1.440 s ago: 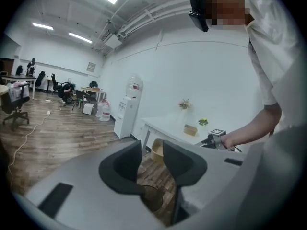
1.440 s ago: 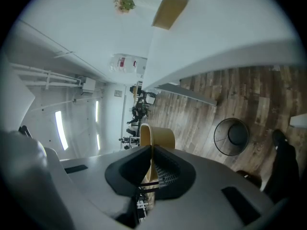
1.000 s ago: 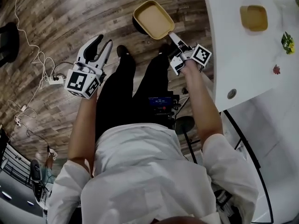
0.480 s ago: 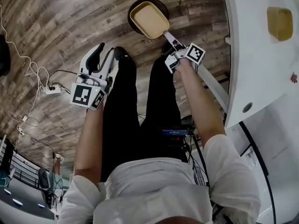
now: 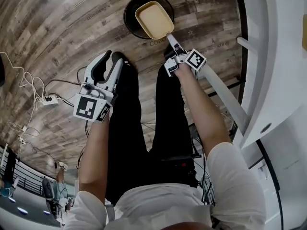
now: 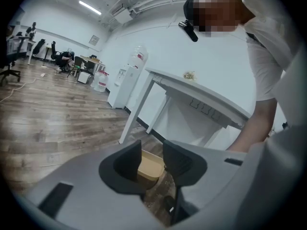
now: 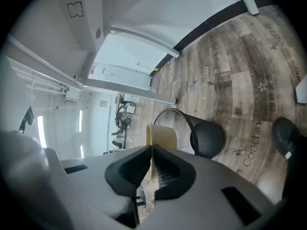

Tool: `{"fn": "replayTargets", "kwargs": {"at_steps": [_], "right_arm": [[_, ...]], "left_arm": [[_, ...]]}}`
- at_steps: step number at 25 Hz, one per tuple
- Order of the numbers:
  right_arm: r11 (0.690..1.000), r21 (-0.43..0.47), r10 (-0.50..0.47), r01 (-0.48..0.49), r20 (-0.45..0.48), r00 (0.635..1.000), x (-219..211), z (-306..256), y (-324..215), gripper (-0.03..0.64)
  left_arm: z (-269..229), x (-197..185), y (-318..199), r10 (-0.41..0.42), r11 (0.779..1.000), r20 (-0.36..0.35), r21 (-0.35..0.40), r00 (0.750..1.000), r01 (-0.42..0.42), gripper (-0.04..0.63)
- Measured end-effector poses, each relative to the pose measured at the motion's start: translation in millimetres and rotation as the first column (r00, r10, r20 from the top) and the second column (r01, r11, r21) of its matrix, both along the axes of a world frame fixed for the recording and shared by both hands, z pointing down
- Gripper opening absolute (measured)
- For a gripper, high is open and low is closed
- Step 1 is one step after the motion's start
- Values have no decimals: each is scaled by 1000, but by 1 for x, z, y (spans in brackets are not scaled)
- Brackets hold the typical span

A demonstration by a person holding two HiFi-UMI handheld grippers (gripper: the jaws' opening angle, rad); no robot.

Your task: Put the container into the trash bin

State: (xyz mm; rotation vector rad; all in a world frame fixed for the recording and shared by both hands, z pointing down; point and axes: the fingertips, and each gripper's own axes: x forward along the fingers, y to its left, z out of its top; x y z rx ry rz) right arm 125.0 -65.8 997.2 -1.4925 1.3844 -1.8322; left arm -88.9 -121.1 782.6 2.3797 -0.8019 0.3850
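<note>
1. A wood floor (image 5: 57,32) lies below, and a white table (image 5: 273,56) stands at the right side.
2. Nearest is the left gripper (image 5: 111,60), next to the person's leg. Its jaws are spread wide and hold nothing.
3. A bit farther on is the right gripper (image 5: 169,36). Its jaws are pressed tight on the thin edge of the yellow container (image 5: 154,19).
4. The container hangs over the open top of the round black trash bin (image 5: 132,6), toward the bin's right side. It is not dropped in yet.
5. So the carry looks almost done. What is left, I think, is to go down a little more and let go.
6. A second ago both grippers were higher, and the container hid most of the bin. Now the bin's dark ring shows around the container.
</note>
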Motion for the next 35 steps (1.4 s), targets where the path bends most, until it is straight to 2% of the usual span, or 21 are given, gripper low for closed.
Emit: {"fn": "replayTargets", "kwargs": {"at_steps": [5, 10, 14, 17, 19, 21, 25, 29, 31, 32, 34, 35], "right_arm": [[998, -56, 8, -11, -49, 999, -3, 27, -3, 43], [996, 53, 68, -71, 57, 996, -20, 25, -23, 44], [996, 56, 64, -68, 54, 996, -24, 22, -27, 44], [998, 14, 64, -64, 4, 998, -21, 30, -23, 48], [997, -37, 68, -69, -30, 997, -17, 37, -18, 192], [996, -74, 50, -53, -37, 998, -17, 35, -11, 201], [998, -66, -18, 17, -6, 1000, -23, -2, -4, 199], [994, 52, -102, 101, 22, 994, -31, -88, -21, 195], [976, 148, -163, 160, 5, 987, -39, -151, -36, 177], [956, 210, -205, 204, -16, 979, -44, -185, -48, 164], [887, 346, -296, 304, -77, 952, -56, -256, -76, 144], [839, 413, -334, 355, -125, 934, -63, -295, -90, 140]], "left_arm": [[25, 1, 15, 26, 999, -1, -37, 1000, -26, 135], [32, -2, 20, 37, 998, -1, -47, 999, -37, 135], [31, -2, 21, 46, 998, -4, -48, 999, -46, 135], [28, 0, 20, 54, 998, -7, -44, 999, -54, 135], [27, 1, 17, 57, 998, -12, -40, 998, -58, 135], [22, 2, 15, 57, 998, -17, -36, 998, -57, 135], [-4, 7, 11, 40, 999, -26, -15, 999, -40, 135], [-51, 14, 3, 12, 1000, -26, 28, 1000, -12, 135], [-85, 12, -4, -13, 998, -33, 54, 999, 15, 135], [-104, 11, -12, -31, 996, -42, 77, 999, 34, 135], [-146, 9, -36, -56, 987, -61, 147, 997, 65, 135], [-169, 10, -47, -62, 980, -69, 187, 996, 74, 135]]}}
